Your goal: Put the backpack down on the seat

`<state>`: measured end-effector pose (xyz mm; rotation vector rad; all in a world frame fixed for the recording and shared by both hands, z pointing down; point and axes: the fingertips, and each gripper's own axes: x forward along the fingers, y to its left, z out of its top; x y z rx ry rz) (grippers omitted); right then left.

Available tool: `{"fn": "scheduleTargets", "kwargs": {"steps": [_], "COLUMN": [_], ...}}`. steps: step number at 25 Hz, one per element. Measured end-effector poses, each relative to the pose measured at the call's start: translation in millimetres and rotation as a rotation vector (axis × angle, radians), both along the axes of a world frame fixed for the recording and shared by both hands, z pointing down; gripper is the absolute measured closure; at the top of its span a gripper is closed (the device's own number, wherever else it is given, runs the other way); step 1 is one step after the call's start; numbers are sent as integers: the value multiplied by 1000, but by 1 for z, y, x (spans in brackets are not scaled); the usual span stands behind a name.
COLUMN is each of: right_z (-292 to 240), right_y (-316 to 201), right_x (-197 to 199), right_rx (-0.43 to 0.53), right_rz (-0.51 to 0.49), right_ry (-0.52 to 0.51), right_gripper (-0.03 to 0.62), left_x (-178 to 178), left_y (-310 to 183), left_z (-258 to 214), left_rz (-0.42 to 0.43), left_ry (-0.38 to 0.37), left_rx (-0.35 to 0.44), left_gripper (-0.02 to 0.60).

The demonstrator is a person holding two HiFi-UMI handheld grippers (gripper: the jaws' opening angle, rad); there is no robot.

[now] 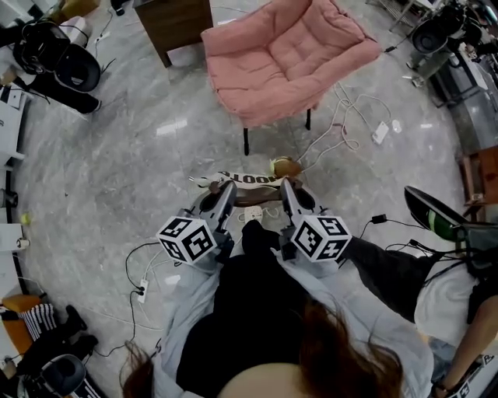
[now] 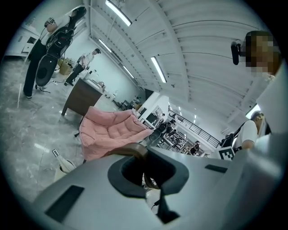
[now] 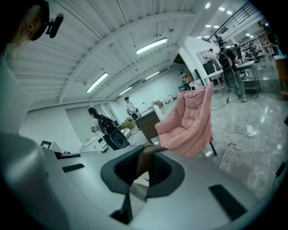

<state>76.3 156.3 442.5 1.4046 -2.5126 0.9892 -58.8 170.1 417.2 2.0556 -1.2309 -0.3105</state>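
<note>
The pink cushioned chair (image 1: 284, 58) stands on the marble floor ahead of me. In the head view both grippers are held side by side and point at it. The backpack (image 1: 249, 180) hangs between their tips, mostly hidden below them; only its light top with a printed band and a brown strap shows. My left gripper (image 1: 226, 192) is shut on the brown strap (image 2: 136, 151), with the chair (image 2: 112, 132) beyond its jaws. My right gripper (image 1: 287, 189) is shut on the other brown strap (image 3: 145, 161), and the chair (image 3: 189, 119) is ahead to its right.
A dark wooden cabinet (image 1: 175, 23) stands left of the chair. White cables (image 1: 342, 124) and a power strip (image 1: 380, 132) lie on the floor right of it. Black bags and gear (image 1: 62, 66) sit at far left. Another person (image 1: 451, 303) is at my right.
</note>
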Motion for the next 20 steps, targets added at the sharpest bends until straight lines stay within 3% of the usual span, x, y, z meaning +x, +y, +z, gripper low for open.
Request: {"fn": "scheduleTargets", "kwargs": {"steps": [9,20], "right_z": [9,9], "right_y": [-61,-79], "right_x": [9,-21], "right_rx": [-24,-11], "right_rz": [10,-73], "right_ry": [-18,-58], "right_gripper": [571,571], "left_x": [8,-23], "left_y": [-64,-87], "left_z": [9,5], "left_rz": [8,-75], "left_ry": [-2,-6], "left_rx": [-16,21], "left_gripper": [568,568]}}
